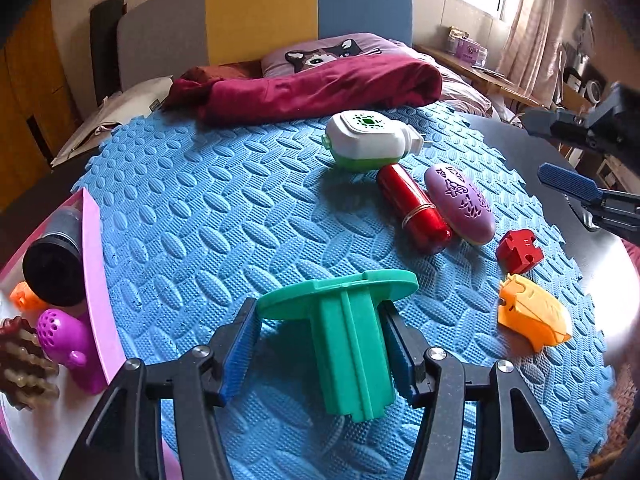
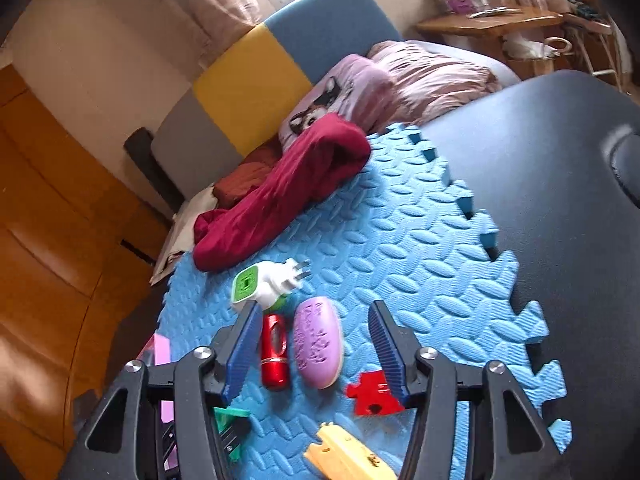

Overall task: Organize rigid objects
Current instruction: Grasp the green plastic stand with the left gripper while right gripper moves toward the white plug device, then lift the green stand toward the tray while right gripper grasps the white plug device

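Observation:
My left gripper point(image 1: 320, 350) is shut on a green plastic stand point(image 1: 352, 344), held by its stem above the blue foam mat point(image 1: 200, 208). On the mat lie a white-green plug device point(image 1: 368, 144), a red cylinder point(image 1: 414, 208), a purple oval case point(image 1: 460, 208), a red block point(image 1: 519, 250) and an orange piece point(image 1: 534, 316). My right gripper point(image 2: 314, 350) is open and empty above the red cylinder point(image 2: 274, 354) and purple case point(image 2: 318, 342); it also shows at the right of the left wrist view point(image 1: 576, 188). A pink tray point(image 1: 94, 280) at the left holds several items.
In the tray lie a black-grey cylinder point(image 1: 56, 264), a purple perforated toy point(image 1: 68, 340), a brown spiky item point(image 1: 24, 364) and a small orange piece point(image 1: 26, 298). A maroon cloth point(image 1: 312, 88) lies at the mat's far edge. The dark tabletop point(image 2: 540, 184) extends right.

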Demonstrator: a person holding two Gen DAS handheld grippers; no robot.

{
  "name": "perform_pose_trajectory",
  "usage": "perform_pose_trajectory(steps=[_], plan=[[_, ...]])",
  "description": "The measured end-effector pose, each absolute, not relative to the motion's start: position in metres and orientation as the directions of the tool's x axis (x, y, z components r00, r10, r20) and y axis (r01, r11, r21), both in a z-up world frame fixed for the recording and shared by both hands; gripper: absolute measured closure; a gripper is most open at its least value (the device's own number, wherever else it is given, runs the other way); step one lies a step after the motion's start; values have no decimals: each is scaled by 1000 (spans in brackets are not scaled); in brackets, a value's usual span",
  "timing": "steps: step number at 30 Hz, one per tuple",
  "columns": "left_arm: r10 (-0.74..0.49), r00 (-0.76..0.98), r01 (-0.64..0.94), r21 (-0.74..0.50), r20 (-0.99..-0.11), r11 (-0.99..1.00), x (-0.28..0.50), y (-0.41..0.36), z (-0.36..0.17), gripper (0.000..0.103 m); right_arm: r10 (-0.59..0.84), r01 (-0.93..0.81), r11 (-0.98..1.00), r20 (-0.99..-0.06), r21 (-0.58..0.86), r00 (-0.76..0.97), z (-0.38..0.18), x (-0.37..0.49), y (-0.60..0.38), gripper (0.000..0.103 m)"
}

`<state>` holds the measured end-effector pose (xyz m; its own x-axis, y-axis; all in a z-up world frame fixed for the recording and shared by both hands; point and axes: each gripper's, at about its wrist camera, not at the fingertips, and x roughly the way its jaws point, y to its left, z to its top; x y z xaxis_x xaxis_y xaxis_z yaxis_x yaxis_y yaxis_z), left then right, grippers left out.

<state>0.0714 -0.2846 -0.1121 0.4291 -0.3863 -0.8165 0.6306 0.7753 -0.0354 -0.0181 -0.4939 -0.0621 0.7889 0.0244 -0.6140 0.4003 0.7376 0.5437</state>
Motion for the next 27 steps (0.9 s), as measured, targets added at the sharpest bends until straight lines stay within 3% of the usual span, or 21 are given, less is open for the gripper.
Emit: perform_pose_trajectory(steps=[2, 4, 5, 6, 18, 27], plan=[[-387, 424, 631, -40, -819, 775, 72, -284, -112, 44, 30, 371, 775, -617, 512, 786, -59, -12, -484, 29], [-395, 414, 633, -53, -820, 772, 72, -281, -110, 44, 40, 338, 816, -629, 468, 776, -56, -4, -472, 26], [-403, 404, 637, -64, -821, 768, 71, -278, -109, 49, 41, 326, 835, -641, 443, 766, -54, 1, -468, 26], [-416, 394, 644, -76, -820, 761, 70, -275, -107, 73, 36, 306, 866, -660, 396, 751, -51, 7, -461, 26], [-541, 343, 684, -191, -768, 704, 54, -235, -80, 73, -63, 7, 997, -831, -71, 553, -56, 99, -409, 26], [-630, 335, 707, -255, -701, 659, 39, -198, -50, 73, -148, -152, 960, -891, -233, 430, -78, 146, -399, 25]])
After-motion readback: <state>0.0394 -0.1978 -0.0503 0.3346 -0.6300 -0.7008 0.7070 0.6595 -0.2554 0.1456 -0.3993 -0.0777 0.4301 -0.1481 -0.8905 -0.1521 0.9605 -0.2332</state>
